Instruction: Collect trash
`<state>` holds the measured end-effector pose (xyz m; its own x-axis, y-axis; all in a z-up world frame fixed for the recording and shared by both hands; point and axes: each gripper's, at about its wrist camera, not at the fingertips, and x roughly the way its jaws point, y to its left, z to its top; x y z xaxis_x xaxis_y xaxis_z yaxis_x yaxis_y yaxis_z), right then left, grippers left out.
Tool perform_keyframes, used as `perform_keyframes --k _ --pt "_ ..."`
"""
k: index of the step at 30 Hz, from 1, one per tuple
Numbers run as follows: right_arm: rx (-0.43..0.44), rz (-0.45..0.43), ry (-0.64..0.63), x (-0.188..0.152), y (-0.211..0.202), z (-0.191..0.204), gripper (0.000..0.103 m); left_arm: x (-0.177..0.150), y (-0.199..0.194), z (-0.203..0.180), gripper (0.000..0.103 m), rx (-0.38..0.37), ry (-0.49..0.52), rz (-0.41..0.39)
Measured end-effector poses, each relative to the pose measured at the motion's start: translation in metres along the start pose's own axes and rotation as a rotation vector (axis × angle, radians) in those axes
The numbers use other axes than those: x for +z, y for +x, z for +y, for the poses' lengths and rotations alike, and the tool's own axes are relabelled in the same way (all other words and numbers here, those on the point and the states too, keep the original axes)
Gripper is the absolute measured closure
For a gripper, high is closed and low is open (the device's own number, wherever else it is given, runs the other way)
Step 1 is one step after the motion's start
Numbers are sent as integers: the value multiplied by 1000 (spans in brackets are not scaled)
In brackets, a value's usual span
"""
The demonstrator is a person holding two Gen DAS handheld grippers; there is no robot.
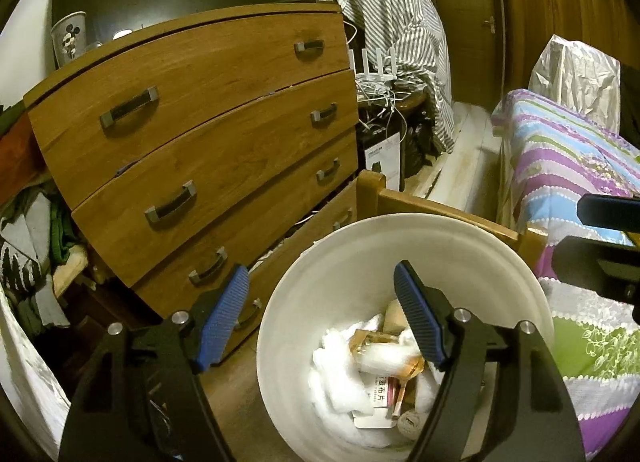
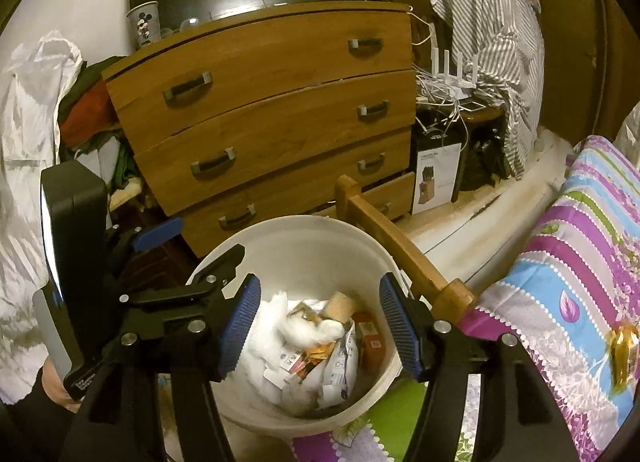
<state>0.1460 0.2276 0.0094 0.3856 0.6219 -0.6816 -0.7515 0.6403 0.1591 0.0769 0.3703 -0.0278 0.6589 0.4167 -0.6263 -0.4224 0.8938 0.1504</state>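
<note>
Sitting on the floor between the wooden dresser (image 2: 264,109) and the bed's striped quilt (image 2: 576,262), the white trash bin (image 2: 304,238) already holds crumpled tissue and wrappers (image 2: 316,346), loosely heaped towards its bottom. A gold-coloured wrapper (image 2: 623,354) lies on the quilt to the right of the bin, well apart from it, and looks like the piece not yet collected.

The likeliest slip is with that wrapper: it seems thin and slick, so the fingers could skate over it or pinch quilt fabric along with it. A careless swing back could also knock the bin's rim, and the bin appears light enough to tip against the wooden bed frame (image 2: 400,246) just beside it.

The right gripper (image 2: 316,334) hangs directly above the bin's mouth, pointing down into it, fingers spread wide and holding nothing. The left gripper (image 1: 320,322) hovers over the bin's left rim, one finger outside the wall towards the dresser, the other over the trash; it too is wide apart and empty.
</note>
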Motion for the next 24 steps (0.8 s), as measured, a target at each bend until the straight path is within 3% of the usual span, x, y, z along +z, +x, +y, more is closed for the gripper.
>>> perform_keyframes --k 11,19,24 --pt "-54 -47 13 -9 -16 -2 39 -4 -8 -4 31 5 2 -11" --pt "-91 -146 100 -33 -53 -14 15 -11 -26 -2 13 31 -55 -13" --pt "-147 -215 122 -51 -76 -18 5 -20 -36 -2 11 25 -84 -1"
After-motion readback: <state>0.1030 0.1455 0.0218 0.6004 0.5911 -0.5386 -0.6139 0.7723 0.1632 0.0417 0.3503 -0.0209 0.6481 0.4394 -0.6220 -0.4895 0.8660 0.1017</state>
